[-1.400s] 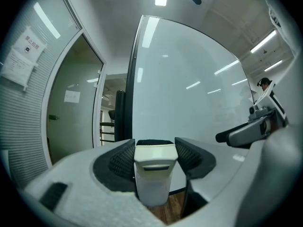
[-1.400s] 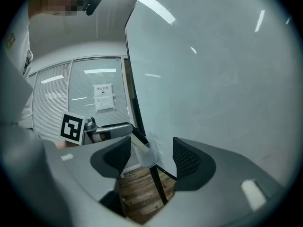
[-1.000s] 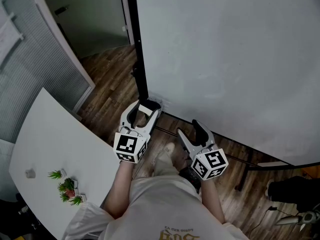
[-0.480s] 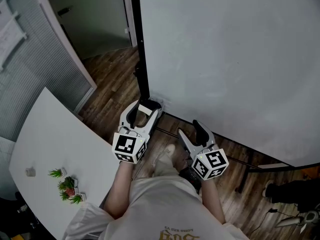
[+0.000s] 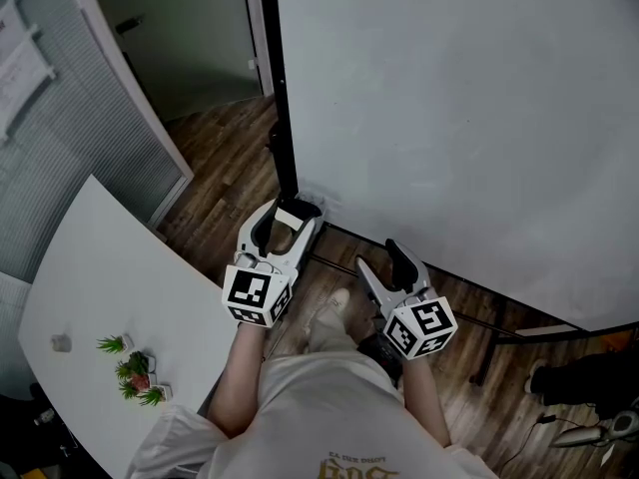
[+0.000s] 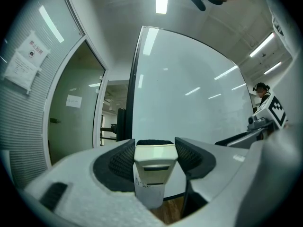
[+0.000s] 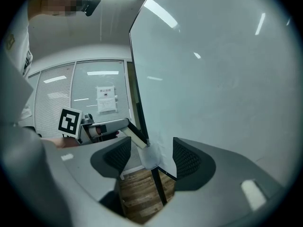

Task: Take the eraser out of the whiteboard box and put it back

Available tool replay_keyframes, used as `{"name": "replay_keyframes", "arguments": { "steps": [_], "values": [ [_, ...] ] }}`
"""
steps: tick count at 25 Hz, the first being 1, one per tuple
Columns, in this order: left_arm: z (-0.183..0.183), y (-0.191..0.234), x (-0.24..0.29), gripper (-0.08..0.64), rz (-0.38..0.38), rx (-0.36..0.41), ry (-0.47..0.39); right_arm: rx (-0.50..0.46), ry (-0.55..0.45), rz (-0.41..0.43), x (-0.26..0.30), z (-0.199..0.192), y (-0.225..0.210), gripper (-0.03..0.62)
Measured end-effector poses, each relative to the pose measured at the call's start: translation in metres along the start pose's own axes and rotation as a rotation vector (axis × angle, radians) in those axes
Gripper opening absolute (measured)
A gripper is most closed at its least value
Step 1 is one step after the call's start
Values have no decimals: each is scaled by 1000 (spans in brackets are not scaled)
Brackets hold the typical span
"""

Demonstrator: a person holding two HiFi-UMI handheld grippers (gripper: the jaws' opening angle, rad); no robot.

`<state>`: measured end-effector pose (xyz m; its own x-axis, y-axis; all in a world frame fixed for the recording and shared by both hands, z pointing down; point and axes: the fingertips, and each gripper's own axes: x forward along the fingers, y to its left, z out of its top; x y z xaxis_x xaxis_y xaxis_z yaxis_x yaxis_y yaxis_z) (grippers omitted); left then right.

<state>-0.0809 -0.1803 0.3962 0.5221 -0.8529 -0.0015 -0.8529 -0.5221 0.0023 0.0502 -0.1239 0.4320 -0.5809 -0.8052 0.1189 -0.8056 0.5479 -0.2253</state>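
A cream eraser (image 6: 155, 157) with a dark felt side sits between the pads of my left gripper (image 6: 155, 146), which is shut on it. Directly under the eraser is the small translucent whiteboard box (image 6: 150, 193), fixed at the whiteboard's lower left corner. In the right gripper view the eraser (image 7: 134, 136) slants down into the box (image 7: 150, 159). From the head view the left gripper (image 5: 288, 220) holds the eraser (image 5: 292, 216) against that corner. My right gripper (image 5: 384, 260) hangs open and empty beside it, a little to the right, pointing at the board.
The large whiteboard (image 5: 469, 118) stands on a black frame (image 5: 278, 118) with feet on the wood floor. A white table (image 5: 100, 297) with small potted plants (image 5: 133, 375) is at the left. A glass partition and doorway lie beyond.
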Motion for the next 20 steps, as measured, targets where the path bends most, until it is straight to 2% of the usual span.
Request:
{"name": "replay_keyframes", "arguments": {
  "steps": [20],
  "values": [
    [7, 0, -12, 259, -7, 53, -6, -14, -3, 10, 1, -1, 14, 279]
  ]
}}
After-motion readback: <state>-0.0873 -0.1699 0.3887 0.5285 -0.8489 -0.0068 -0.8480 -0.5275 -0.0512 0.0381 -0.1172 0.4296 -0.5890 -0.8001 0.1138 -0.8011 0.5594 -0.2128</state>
